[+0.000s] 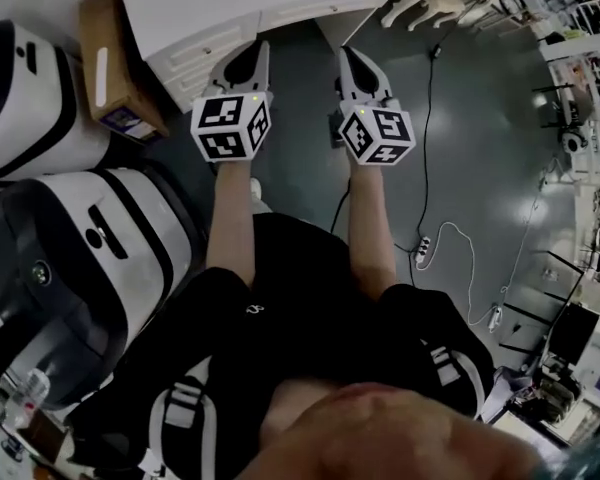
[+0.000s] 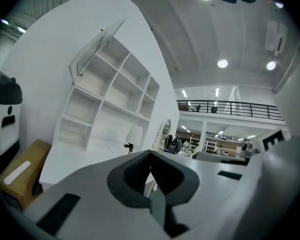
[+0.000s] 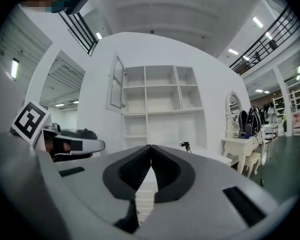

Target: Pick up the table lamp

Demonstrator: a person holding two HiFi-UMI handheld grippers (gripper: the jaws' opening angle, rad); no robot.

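Lamp (image 2: 134,134) stood untouched on the desk (image 1: 230,3); both grippers were closed.
The left gripper (image 2: 150,154) and right gripper (image 3: 151,147) each had their jaws pressed together on nothing. The white-shaded lamp showed just above the jaw tips near the centre of both gripper views, below the shelves (image 3: 160,96), well apart from either gripper.

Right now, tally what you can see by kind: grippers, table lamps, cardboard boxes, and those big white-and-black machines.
Grippers: 2, left gripper and right gripper, both shut and empty
Table lamp: 1, on the white desk
Cardboard box: 1
White-and-black machines: 2, far machine and near machine
Total: 6
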